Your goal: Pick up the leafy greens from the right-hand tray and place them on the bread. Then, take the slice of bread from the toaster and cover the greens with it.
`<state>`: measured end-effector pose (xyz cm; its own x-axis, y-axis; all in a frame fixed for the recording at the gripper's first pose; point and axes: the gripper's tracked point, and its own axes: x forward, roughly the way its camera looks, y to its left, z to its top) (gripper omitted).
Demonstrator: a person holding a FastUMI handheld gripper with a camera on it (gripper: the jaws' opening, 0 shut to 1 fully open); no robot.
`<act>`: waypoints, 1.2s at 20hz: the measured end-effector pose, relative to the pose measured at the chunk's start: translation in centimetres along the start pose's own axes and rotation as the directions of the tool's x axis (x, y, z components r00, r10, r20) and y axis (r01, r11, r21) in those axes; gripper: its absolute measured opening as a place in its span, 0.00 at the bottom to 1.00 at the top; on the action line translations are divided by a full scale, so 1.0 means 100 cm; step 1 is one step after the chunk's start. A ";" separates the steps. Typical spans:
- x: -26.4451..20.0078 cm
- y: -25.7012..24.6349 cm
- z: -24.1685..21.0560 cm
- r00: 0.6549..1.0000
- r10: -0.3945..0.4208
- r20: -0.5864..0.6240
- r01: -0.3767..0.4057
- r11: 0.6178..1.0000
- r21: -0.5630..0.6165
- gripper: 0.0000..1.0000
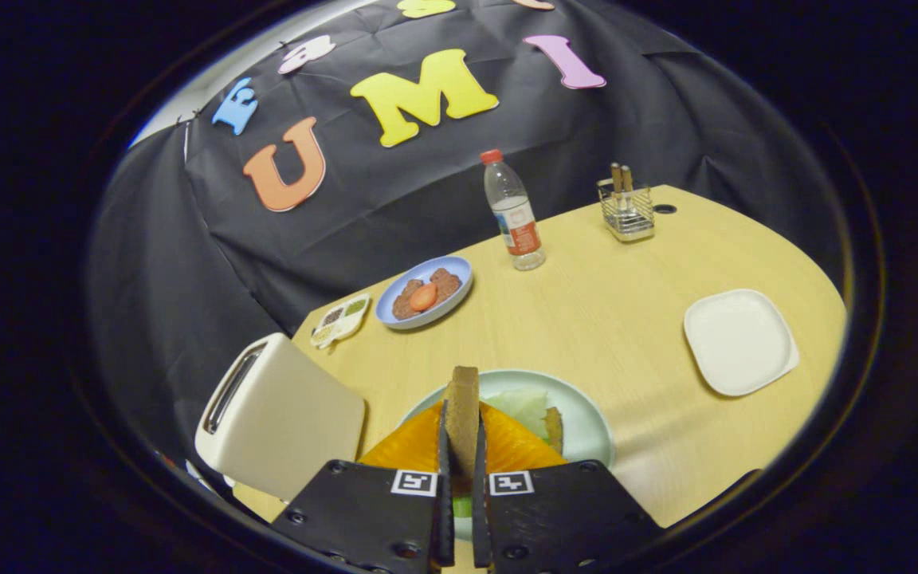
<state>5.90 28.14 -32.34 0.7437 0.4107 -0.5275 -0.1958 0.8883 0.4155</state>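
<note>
My gripper is shut on a slice of bread, which stands on edge between the two fingers. Just below and beyond the fingertips lies a pale green plate with leafy greens on it. The brown edge of another bread slice shows under the greens. The held slice hangs above this plate. The cream toaster stands to the left of the fingers, and its slot looks empty.
A white square tray lies to the right, bare. Farther back are a blue plate of food, a small divided condiment dish, a water bottle and a wire cutlery holder. The table edge runs along the left behind the toaster.
</note>
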 end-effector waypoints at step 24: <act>-0.103 -0.060 0.114 0.974 0.004 0.227 0.085 0.920 -0.382 0.94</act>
<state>6.70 16.24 -20.93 0.8688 0.3567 -0.3436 -0.3607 0.9311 0.0545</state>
